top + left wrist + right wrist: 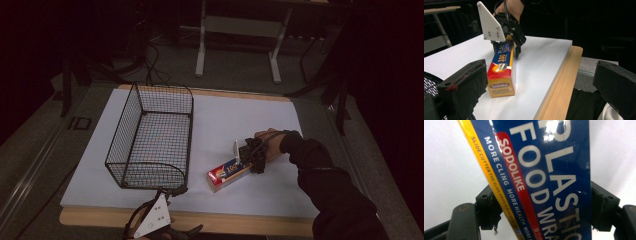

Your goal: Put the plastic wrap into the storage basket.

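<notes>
Your left hand-held gripper [172,191] waits open at the tabletop's [250,120] near edge; the right [248,156] clamps the box [227,173], not yet in the basket [150,140].

- I work in what looks like a lab or test room, not a home.
- My table [280,107] is a wooden board covered with a plain white sheet, a bare staged surface.
- A hand-held gripper [248,151] carries a camera, a cable and a grey three-cornered plate [489,23]: recording equipment.
- Beyond the table, the white metal frame of a desk [201,47] stands on grey carpet.
- Loose cables [152,60] run across the floor [240,75].
- The surroundings are dark; light falls mainly on the table.
</notes>
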The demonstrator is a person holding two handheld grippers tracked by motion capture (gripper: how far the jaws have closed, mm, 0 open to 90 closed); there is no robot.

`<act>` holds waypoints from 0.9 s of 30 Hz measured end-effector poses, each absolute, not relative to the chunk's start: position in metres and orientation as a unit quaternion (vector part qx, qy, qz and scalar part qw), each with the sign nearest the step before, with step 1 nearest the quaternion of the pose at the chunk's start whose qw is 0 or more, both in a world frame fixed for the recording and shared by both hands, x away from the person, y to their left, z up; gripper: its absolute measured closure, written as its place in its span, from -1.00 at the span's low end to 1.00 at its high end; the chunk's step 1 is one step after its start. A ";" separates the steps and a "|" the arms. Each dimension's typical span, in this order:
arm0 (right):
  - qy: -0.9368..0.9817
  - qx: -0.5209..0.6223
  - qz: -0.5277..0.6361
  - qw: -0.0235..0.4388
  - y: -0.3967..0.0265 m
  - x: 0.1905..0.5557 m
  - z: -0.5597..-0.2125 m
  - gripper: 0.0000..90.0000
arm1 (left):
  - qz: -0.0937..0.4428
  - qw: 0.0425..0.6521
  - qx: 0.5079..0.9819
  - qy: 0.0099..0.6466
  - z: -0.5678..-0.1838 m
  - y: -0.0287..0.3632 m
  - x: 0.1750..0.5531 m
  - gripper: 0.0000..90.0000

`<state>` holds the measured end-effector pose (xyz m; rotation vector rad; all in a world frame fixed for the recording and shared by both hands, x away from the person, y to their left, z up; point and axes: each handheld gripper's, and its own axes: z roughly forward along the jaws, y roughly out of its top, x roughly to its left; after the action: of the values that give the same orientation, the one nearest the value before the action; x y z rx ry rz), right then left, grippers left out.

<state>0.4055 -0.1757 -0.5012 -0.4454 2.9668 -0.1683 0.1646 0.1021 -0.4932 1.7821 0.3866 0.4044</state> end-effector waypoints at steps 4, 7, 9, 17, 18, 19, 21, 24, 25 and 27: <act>0.984 -0.154 -0.061 0.066 -0.175 0.406 -0.501 -0.40 | 0.175 0.594 0.768 0.166 -0.494 0.101 0.164 -1.00; 0.983 -0.154 -0.075 0.061 -0.172 0.406 -0.501 -0.37 | 0.174 0.594 0.768 0.166 -0.494 0.101 0.165 -1.00; 0.981 -0.162 -0.091 0.060 -0.169 0.406 -0.500 -0.32 | 0.175 0.594 0.768 0.167 -0.493 0.102 0.165 -1.00; 0.978 -0.176 -0.095 0.054 -0.171 0.399 -0.495 -0.23 | 0.174 0.595 0.766 0.169 -0.493 0.103 0.165 -1.00; 0.978 -0.177 -0.093 0.051 -0.172 0.398 -0.495 -0.23 | 0.173 0.596 0.766 0.169 -0.493 0.103 0.165 -1.00; 0.979 -0.174 -0.091 0.051 -0.172 0.397 -0.493 -0.23 | 0.173 0.595 0.766 0.169 -0.493 0.102 0.165 -1.00; 0.982 -0.165 -0.081 0.052 -0.175 0.398 -0.489 -0.22 | 0.173 0.596 0.765 0.169 -0.493 0.102 0.165 -1.00; 0.987 -0.141 -0.058 0.057 -0.179 0.399 -0.481 -0.21 | 0.173 0.595 0.766 0.169 -0.493 0.102 0.165 -1.00; 0.989 -0.131 -0.047 0.057 -0.180 0.400 -0.478 -0.21 | 0.172 0.595 0.766 0.168 -0.493 0.101 0.166 -1.00; 0.991 -0.111 -0.035 0.060 -0.183 0.402 -0.472 -0.20 | 0.172 0.596 0.767 0.168 -0.493 0.101 0.166 -1.00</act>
<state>0.4021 -0.1830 -0.4724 -0.3348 3.0002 -0.1068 0.1659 0.1010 -0.4931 1.7801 0.3892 0.3988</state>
